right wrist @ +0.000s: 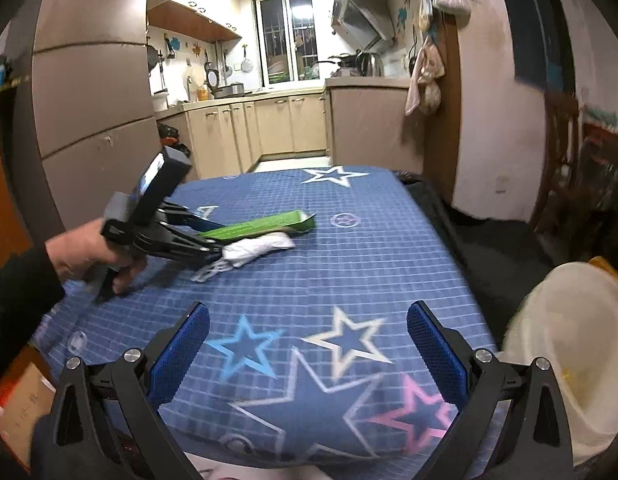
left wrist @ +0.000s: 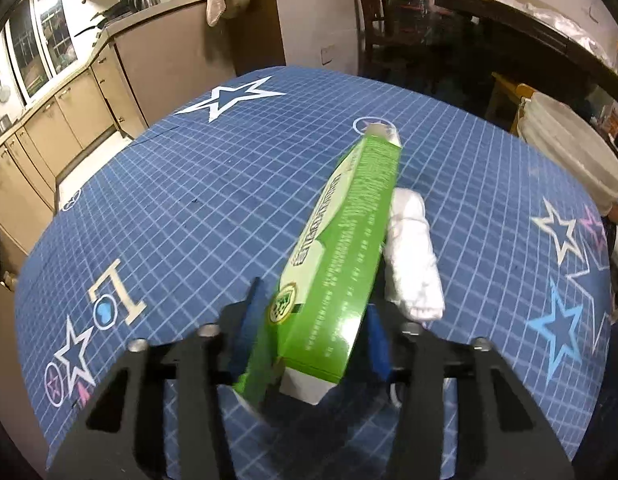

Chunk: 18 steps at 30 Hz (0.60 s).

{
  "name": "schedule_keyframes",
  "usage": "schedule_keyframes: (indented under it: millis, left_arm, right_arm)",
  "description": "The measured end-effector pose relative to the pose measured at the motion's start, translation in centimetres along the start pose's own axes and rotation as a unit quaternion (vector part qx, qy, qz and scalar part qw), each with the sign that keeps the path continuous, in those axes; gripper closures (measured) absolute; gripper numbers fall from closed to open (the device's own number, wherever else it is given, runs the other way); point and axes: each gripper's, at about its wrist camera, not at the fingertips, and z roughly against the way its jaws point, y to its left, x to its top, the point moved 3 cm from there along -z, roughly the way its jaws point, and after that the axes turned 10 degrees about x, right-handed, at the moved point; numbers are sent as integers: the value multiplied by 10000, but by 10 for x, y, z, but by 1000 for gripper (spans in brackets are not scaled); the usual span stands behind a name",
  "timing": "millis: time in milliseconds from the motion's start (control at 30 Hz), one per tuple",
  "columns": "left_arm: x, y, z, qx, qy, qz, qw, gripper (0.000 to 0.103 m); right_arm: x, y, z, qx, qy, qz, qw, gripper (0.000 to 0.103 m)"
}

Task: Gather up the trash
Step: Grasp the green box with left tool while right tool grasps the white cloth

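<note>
A long green carton [left wrist: 341,240] is held tilted between the blue pads of my left gripper [left wrist: 313,320], which is shut on its near end. It also shows in the right wrist view [right wrist: 261,226], just above the blue star-patterned mat [right wrist: 349,272]. A crumpled white wad [left wrist: 413,256] lies on the mat right beside the carton, also visible in the right wrist view [right wrist: 261,248]. My right gripper [right wrist: 309,344] is open and empty over the mat's near edge, well short of both items.
A white plastic bucket [right wrist: 565,352] stands off the table's right edge; it also shows in the left wrist view [left wrist: 569,148]. Kitchen cabinets [right wrist: 269,128] lie beyond the table's far end. A dark table with chairs [left wrist: 509,28] stands at the far right.
</note>
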Motion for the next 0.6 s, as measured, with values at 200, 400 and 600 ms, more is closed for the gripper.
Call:
schedule_keyframes:
  millis: [200, 400, 600]
  left_arm:
    - [-2, 6, 2, 9, -54, 479, 9988, 73]
    - [-21, 25, 16, 191, 12, 1321, 9911, 81]
    - [-35, 31, 26, 299, 41, 1596, 9867, 80]
  right_arm:
    - [17, 4, -43, 477, 234, -535, 9972, 35]
    - [29, 0, -115, 709, 680, -1229, 9875, 46]
    - [43, 12, -181, 512, 1131, -1257, 9843, 46]
